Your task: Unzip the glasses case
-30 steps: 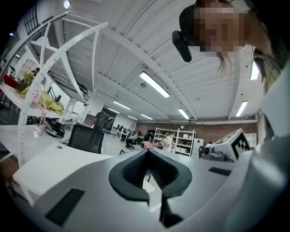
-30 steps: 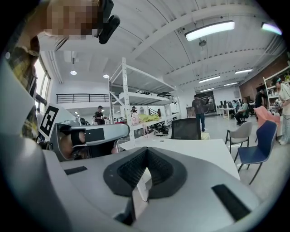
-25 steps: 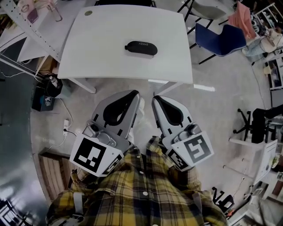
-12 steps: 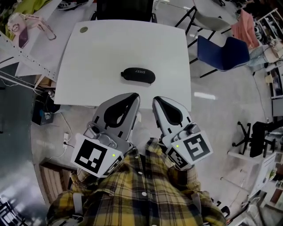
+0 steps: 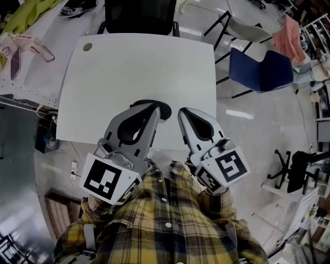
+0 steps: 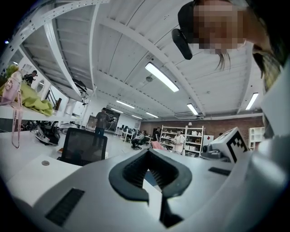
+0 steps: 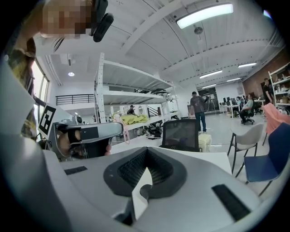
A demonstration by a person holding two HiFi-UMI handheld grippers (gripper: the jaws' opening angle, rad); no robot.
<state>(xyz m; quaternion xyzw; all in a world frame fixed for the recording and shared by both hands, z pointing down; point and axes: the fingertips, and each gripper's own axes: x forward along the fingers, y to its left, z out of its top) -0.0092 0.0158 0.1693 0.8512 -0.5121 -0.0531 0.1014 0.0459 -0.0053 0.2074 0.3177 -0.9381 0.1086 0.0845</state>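
Observation:
The black glasses case lies on the white table near its front edge. Only its right end shows in the head view, because my left gripper reaches over the rest. The left gripper is shut, with nothing between its pads. My right gripper hovers just right of the case over the table's near edge. Its jaws meet at the tip, empty. I cannot tell from these views whether either gripper touches the case. Both grippers point roughly level, side by side.
A black office chair stands at the table's far side and a blue chair to the right. A small round disc sits at the table's far left corner. Shelving and people fill the room behind.
The table and case have drawn closer in the head view. Both grippers, earlier over the floor, now reach over the table's front edge, and the left one covers most of the case.

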